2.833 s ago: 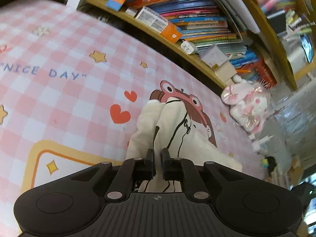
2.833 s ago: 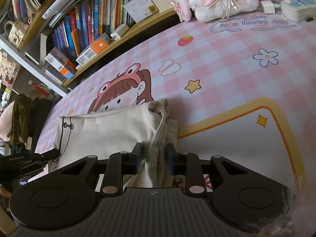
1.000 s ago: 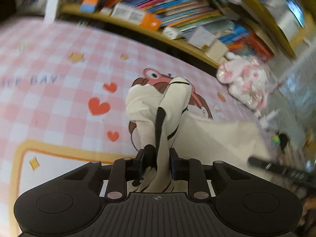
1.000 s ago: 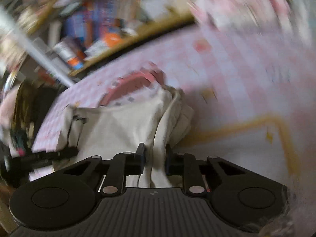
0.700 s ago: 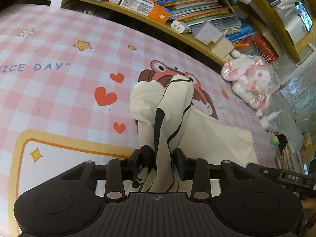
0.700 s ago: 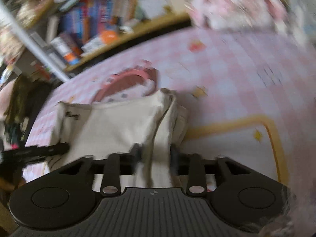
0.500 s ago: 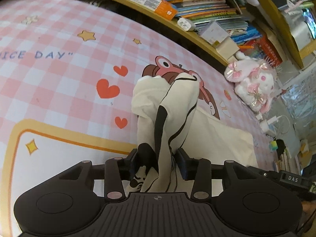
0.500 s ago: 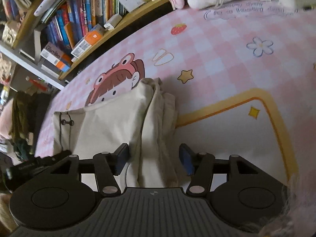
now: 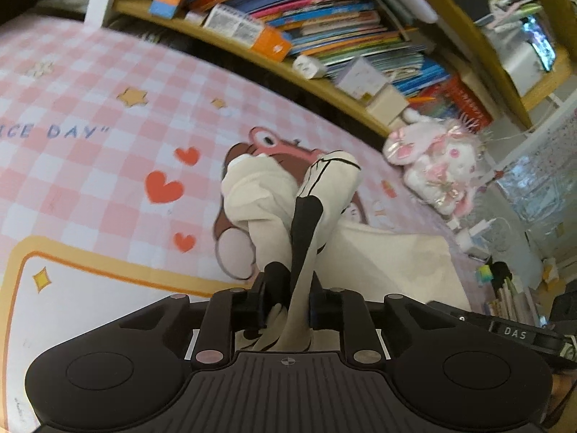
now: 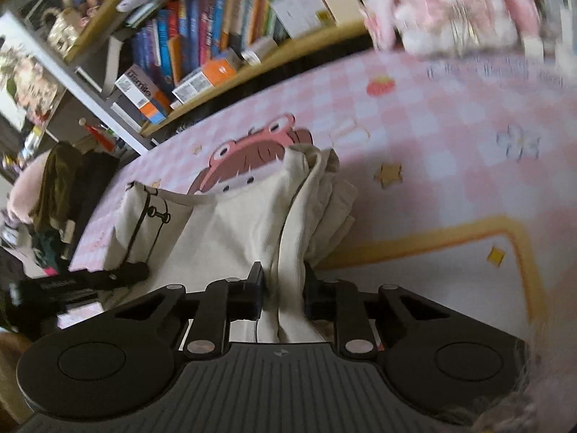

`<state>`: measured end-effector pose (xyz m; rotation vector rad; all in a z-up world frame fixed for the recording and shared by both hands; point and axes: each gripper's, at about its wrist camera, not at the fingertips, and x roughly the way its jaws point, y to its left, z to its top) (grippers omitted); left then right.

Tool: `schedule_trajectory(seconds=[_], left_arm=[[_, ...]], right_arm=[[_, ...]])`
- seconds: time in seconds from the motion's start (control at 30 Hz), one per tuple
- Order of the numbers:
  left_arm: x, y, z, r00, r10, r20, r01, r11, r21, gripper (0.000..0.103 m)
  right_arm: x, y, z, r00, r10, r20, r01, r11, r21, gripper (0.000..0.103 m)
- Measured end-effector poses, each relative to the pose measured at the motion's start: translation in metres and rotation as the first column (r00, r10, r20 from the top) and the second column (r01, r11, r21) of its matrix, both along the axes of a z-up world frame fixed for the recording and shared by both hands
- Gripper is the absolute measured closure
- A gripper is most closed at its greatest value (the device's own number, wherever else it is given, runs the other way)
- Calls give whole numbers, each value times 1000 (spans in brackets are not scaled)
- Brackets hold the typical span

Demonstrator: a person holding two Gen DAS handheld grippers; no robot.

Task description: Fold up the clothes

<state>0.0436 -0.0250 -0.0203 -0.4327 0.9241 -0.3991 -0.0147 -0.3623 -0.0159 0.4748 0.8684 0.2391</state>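
A cream cotton garment with black line print (image 9: 335,195) lies bunched on a pink-and-white checked worktop cover (image 9: 90,180), over a cartoon figure in a pink frog hat (image 10: 252,151) printed on it. The left tool (image 9: 288,296) has just closed its jaws on a gathered ridge of the cloth, which rises from between the black pads in a twisted fold with a dark stripe. How much cloth lies behind the pads is hidden by the tool's own body, which fills the lower part of the view.

The right tool (image 10: 283,288) has likewise just closed and pinches a thick vertical pleat at the garment's other end; the fold runs back under the tool and out of sight. From this side the garment (image 10: 223,231) spreads flat to the left, its far edge marked with a thin black drawing too small to read. The left tool's dark tip (image 10: 108,276) shows at that edge.

A wooden bookshelf of colourful books (image 9: 324,18) stands behind the worktop, and a pink-and-white plush toy (image 9: 436,166) sits near its right end; in the right wrist view the toy is smeared by motion blur. Lettering on the cover is cut off at the left edge.
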Motion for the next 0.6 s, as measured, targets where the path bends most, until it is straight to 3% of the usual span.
schedule_trajectory(seconds=[0.13, 0.6], left_arm=[[-3, -6, 6, 1000, 2, 19, -2, 1000, 8, 84], [-9, 1, 9, 999, 5, 32, -5, 1000, -7, 84]], right_arm=[[-2, 3, 7, 1000, 12, 25, -11, 999, -39, 85], [-8, 6, 13, 998, 17, 53, -16, 999, -31, 85]])
